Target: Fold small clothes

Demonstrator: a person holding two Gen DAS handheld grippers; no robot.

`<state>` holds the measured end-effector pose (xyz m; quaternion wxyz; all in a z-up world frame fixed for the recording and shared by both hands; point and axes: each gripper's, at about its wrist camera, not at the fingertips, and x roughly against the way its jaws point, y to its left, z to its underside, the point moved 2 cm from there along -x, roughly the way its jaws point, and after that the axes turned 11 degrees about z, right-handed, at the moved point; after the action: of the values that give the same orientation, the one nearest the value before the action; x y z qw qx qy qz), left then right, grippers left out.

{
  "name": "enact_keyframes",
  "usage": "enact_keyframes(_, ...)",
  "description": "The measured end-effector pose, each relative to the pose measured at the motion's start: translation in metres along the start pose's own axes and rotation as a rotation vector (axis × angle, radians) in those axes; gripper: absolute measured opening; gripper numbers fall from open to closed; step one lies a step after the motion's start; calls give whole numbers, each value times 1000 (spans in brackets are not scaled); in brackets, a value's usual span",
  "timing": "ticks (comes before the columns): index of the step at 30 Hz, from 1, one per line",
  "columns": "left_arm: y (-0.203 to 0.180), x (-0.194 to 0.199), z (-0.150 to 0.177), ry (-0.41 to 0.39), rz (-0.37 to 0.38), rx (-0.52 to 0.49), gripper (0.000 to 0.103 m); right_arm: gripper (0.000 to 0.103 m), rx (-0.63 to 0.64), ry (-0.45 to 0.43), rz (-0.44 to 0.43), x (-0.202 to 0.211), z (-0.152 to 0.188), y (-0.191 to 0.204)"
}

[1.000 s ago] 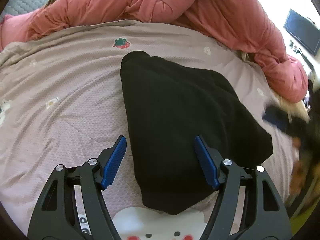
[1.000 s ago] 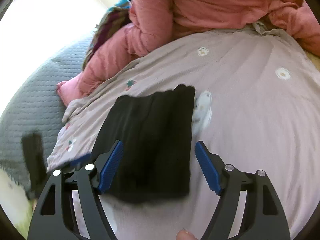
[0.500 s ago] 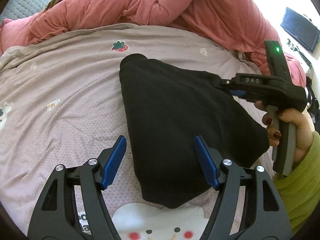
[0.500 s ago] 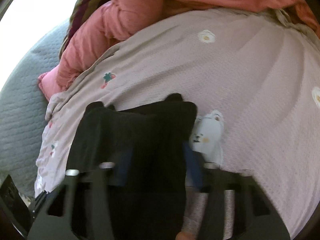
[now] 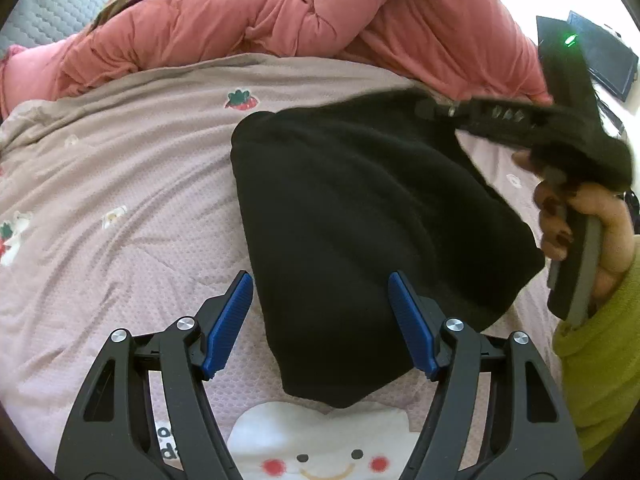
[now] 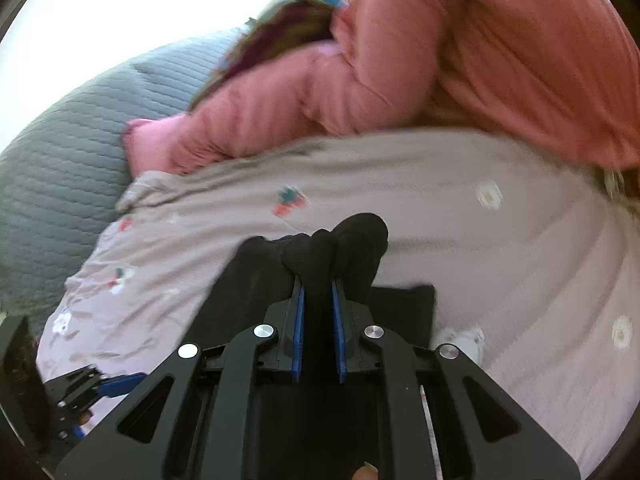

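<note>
black cloth (image 5: 360,232) lies on the bed (image 5: 120,184), far right corner lifted | right gripper (image 6: 316,296) fingers pinch that corner tight | left gripper (image 5: 320,320) fingers wide apart, holding nothing, over near edge | soft, light, floppy; grab corners

The matt black fleecy cloth garment (image 5: 360,216) lies on a pale pink dimpled-weave printed bedsheet (image 5: 120,184), beside a puffy salmon quilted duvet (image 5: 320,12) and ribbed grey mattress cover (image 6: 60,152).
</note>
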<state>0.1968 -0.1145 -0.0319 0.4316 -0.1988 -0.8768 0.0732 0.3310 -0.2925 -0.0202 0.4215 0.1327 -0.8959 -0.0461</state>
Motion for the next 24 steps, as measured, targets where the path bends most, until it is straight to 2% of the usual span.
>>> enact_keyframes(4, 1, -2, 4, 11, 16, 3, 64, 11, -72, 105, 41, -26, 19, -25)
enact_keyframes(9, 4, -5, 6, 18, 26, 16, 66, 17, -81, 101, 64, -28, 33, -34)
enact_keyframes(12, 6, -3, 6, 18, 28, 24, 66, 40, -67, 75, 111, -13, 35, -31)
enact_keyframes(15, 8, -1, 7, 13, 31, 29, 66, 41, -82, 40, 59, 9, 40, -29)
enact_keyframes(19, 8, 0, 9, 11, 41, 41, 66, 56, -78, 21, -2, 37, 54, -23)
enact_keyframes(24, 8, 4, 9, 7, 76, 69, 66, 66, -75, 45, -28, 53, 81, -19)
